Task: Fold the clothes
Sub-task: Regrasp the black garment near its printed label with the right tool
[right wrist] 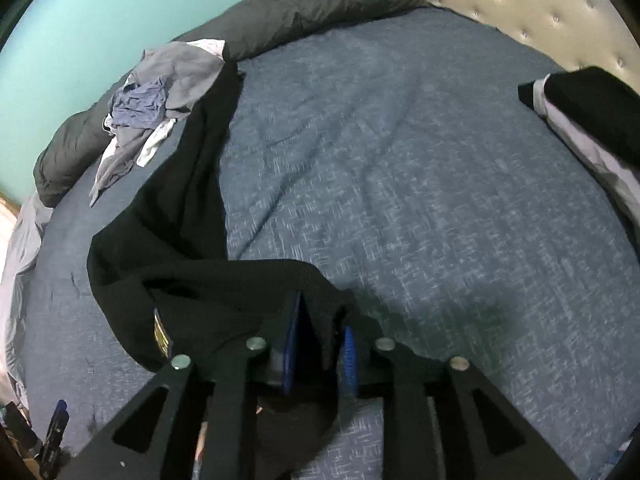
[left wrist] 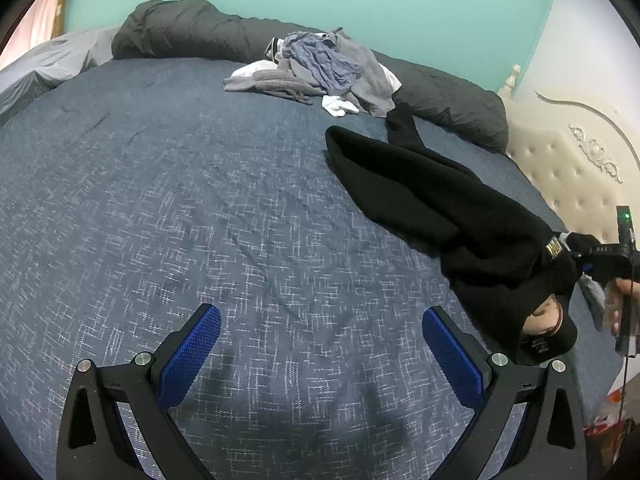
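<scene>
A black garment (left wrist: 432, 196) stretches across the blue bedspread (left wrist: 200, 200) from the clothes pile toward the right edge. In the right wrist view the same black garment (right wrist: 180, 240) runs down to my right gripper (right wrist: 320, 340), which is shut on a bunch of its fabric near a gold label (right wrist: 162, 336). My right gripper (left wrist: 576, 256) also shows at the right edge of the left wrist view, holding the garment's end up. My left gripper (left wrist: 320, 344) hovers over bare bedspread, open, with nothing between its blue pads (left wrist: 192, 352).
A pile of grey, blue and white clothes (left wrist: 320, 68) lies at the far side of the bed, against a dark grey rolled duvet (left wrist: 192, 32). A folded black-and-white stack (right wrist: 592, 120) sits at the right. A cream tufted headboard (left wrist: 568, 160) borders the bed.
</scene>
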### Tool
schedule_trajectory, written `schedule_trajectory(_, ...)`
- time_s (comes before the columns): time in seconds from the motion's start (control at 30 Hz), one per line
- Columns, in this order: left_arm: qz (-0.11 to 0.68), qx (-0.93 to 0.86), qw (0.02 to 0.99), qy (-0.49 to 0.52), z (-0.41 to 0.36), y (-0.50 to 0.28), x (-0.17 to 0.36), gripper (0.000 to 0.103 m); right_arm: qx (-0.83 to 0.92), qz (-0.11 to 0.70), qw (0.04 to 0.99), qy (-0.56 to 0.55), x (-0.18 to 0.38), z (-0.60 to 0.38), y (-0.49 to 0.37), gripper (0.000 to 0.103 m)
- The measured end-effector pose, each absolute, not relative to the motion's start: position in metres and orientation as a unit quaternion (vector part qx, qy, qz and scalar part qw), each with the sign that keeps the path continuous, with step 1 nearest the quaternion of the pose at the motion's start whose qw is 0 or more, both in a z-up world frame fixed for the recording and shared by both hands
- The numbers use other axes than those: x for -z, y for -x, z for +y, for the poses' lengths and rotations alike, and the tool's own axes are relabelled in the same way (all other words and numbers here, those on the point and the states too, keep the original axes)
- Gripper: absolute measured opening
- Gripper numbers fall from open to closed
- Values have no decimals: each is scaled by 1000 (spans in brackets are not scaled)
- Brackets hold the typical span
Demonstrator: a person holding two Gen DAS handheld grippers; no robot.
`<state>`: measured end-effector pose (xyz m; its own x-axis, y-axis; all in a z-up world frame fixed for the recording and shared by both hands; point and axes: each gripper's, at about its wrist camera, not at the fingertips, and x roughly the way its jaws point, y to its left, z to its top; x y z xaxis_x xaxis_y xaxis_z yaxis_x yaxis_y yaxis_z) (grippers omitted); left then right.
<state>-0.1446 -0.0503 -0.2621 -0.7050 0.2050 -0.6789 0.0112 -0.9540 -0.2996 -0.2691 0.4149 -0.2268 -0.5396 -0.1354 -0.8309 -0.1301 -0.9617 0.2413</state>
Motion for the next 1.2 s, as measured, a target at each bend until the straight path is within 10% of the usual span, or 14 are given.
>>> schedule_trajectory(0.17,-143,-912,53,381,-49,146,262,103,894,-163,21,-418,201,418,267,52)
schedule_trajectory(0.43,-146,-911,54,381,-49,147,262,103,874,-152,108,-448,219,389,271,67)
schedule_trajectory(0.9,-147,-908,55,389,-48,151,268,103,864,29,96,-494,269,328,298,71)
schedule_trajectory(1.0,-148,-907,56,390,-48,152,269,103,859,60,114,-496,276,318,299,53)
schedule_trajectory(1.07,-148,-906,57,391,-47,153,270,103,854,61,125,-501,278,316,300,22)
schedule_trajectory(1.2,-149,-905,60,394,-46,155,272,103,854,44,162,-493,270,317,292,3)
